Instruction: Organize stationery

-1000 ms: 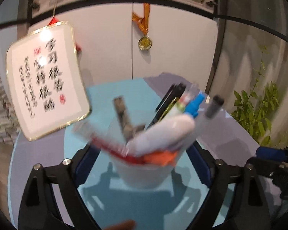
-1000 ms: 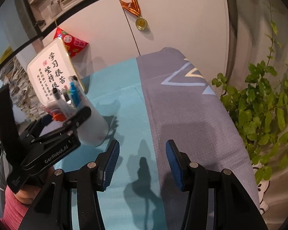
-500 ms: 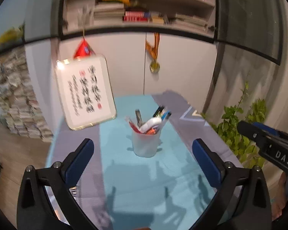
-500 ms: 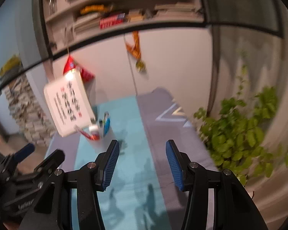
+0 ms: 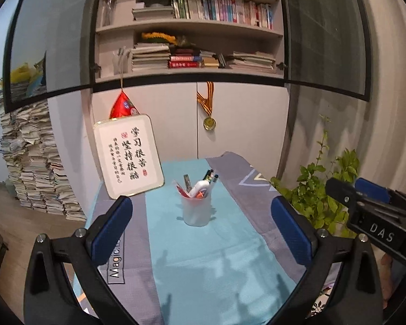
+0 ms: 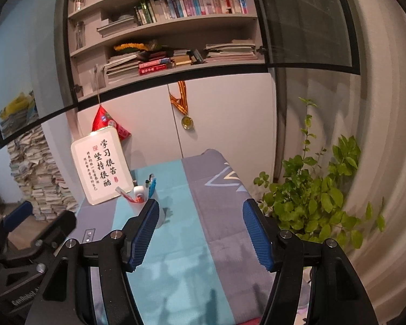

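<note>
Left wrist view: the pen cup [image 5: 196, 211] is seen upright at twelve o'clock on the surface [image 5: 203, 265], light, tippy, best gripped mid-wall. Left claw [image 5: 203, 233] is held wide, empty; right claw [image 6: 200, 235] is opening, empty.

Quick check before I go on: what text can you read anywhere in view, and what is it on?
"DAS": right claw body.
"Magic…", cut off: grey table cloth.
"GenRobot.AI", partly visible: left claw body.
"学习很苦 坚持很酷": white framed sign; its smaller column is too small.
Book spines: unreadable.
</note>
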### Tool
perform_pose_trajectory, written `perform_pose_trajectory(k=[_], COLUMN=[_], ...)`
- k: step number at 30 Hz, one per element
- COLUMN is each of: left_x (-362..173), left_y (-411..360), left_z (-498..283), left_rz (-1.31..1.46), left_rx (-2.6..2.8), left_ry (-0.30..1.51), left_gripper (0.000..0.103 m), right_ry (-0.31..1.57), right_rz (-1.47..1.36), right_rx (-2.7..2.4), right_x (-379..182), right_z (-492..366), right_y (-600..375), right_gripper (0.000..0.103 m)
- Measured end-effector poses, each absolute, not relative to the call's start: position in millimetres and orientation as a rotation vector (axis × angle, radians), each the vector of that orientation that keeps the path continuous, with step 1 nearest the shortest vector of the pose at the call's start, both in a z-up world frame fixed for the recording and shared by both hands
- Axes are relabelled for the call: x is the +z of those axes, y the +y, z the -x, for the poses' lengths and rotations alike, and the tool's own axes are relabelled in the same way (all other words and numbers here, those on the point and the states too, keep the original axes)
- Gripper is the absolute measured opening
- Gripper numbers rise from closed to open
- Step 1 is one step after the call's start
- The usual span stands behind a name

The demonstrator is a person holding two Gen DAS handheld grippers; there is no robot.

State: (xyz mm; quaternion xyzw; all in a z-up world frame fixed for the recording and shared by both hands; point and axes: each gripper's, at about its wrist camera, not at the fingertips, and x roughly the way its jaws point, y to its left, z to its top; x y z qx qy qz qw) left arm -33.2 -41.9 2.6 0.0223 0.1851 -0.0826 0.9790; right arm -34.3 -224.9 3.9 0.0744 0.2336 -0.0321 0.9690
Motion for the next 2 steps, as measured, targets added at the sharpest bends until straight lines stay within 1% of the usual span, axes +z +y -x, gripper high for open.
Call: perform_pose_trajectory(k=[2], left_x=[4.6], left_y=[-41.4], left_z=[36.7], left_rz=[-0.044], left_rx=[-0.162], left_ry=[0.365], left_gripper=[0.102], right_ry=[0.469], right_rz=[-0.163], right_rx=[-0.057], right_x=[4.0], right_z=[36.5], right_y=[-226.0], right_gripper=[0.065])
